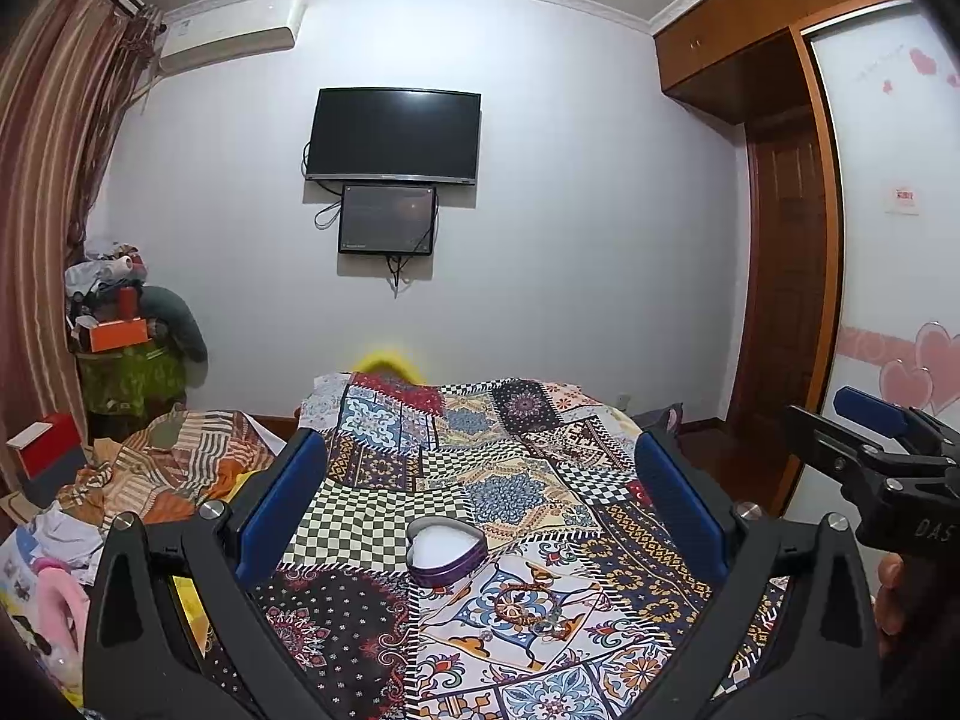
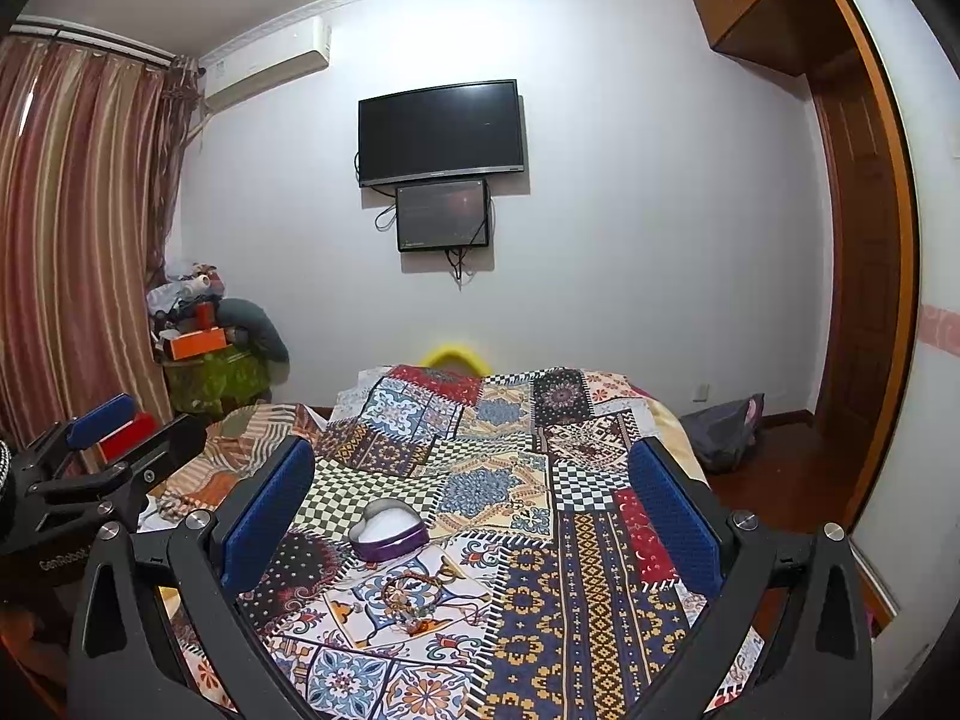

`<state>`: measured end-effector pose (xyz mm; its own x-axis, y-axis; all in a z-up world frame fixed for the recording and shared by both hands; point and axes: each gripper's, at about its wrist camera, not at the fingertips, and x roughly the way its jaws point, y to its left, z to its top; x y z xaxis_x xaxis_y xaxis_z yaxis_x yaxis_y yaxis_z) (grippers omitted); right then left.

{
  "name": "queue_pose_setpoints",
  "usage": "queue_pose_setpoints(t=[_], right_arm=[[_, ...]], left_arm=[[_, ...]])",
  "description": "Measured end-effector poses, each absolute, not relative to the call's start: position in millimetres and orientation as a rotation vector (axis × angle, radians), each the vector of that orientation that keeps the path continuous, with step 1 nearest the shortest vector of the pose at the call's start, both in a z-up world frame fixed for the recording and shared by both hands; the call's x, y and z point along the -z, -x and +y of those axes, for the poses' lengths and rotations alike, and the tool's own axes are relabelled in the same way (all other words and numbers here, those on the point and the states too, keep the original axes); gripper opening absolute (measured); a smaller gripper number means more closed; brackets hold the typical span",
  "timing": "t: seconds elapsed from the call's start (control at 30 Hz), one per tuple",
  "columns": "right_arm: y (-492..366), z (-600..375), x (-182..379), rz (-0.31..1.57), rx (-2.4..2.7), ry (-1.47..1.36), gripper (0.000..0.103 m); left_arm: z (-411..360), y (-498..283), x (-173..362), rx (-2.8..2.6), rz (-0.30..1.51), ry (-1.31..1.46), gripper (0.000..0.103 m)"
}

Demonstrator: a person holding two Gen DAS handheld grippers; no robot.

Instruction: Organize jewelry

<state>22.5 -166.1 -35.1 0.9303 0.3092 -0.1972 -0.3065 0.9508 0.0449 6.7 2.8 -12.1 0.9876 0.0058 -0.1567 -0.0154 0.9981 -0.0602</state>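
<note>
Purple tin (image 1: 445, 553), heart-shaped and lidless, sits mid-quilt (image 1: 516, 480) with a pale, bare-looking inside — and just in front of it, on the near side, lies the jewelry (image 1: 534, 609), a small tangle of reddish-brown beaded loops and something metallic. How many pieces make up that tangle I cannot tell; it reads as one cluster, one tin. Both tools hover above the bed, nothing held: the left gripper (image 1: 480, 504) has its blue pads spread wide, and the right gripper (image 2: 474, 504) is just as wide, the tin showing toward its left pad. I'd judge the beads light, limp and prone to snagging on each other or the soft cloth, so a pinch across a raised loop looks safest. The tin should be stiff and light, likely to skid — take it by the wall.
</note>
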Motion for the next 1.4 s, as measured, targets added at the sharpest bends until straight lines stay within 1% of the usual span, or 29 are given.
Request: queue_pose_setpoints(t=[1.4], right_arm=[[-25.8, -168.5, 42.9, 0.217, -0.317, -0.018, 0.103]], left_arm=[[-2.9, -10.3, 11.1, -0.008, 0.149, 0.059, 0.103]])
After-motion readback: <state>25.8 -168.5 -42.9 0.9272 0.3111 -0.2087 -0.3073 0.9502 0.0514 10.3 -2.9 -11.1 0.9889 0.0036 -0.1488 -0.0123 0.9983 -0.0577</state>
